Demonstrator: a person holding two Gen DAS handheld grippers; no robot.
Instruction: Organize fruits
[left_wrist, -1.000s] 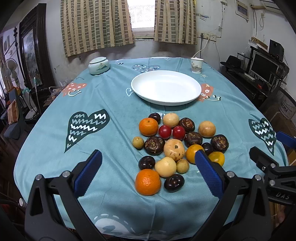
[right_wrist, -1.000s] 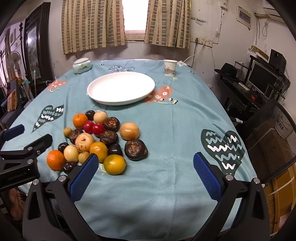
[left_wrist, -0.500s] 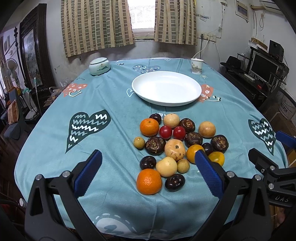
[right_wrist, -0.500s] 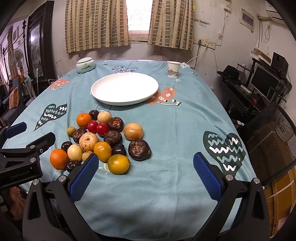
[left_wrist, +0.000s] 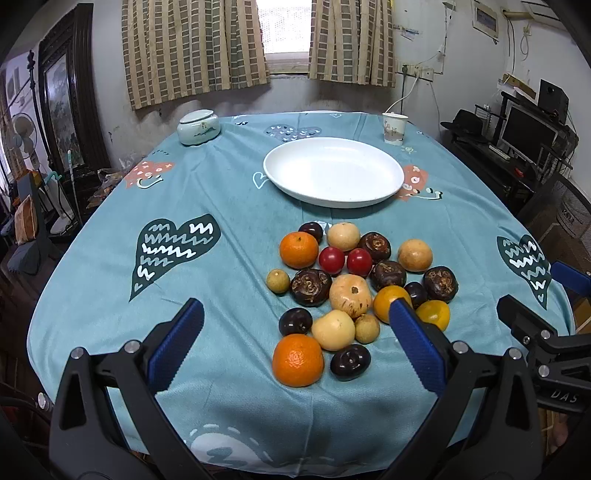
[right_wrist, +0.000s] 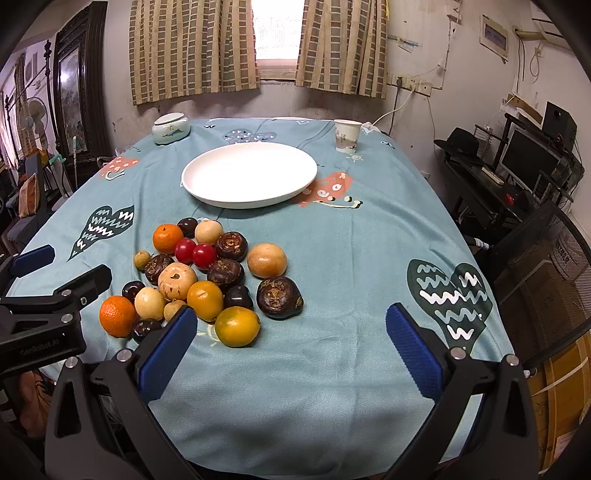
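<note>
Fruit (left_wrist: 343, 291) sits bunched mid-frame on the worktop (left_wrist: 229, 229), below the empty plate (left_wrist: 332, 173). Both my tools, left tool (left_wrist: 291, 332) and right tool (right_wrist: 288, 339), are released, holding nothing. Bump one round fruit, and neighbours may roll off the edge.

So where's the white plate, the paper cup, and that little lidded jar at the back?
white plate (left_wrist: 334, 171): left wrist view, on its bare centre.
paper cup (right_wrist: 347, 136): right wrist view, on its side wall.
lidded jar (left_wrist: 198, 127): left wrist view, on its rounded body.
</note>
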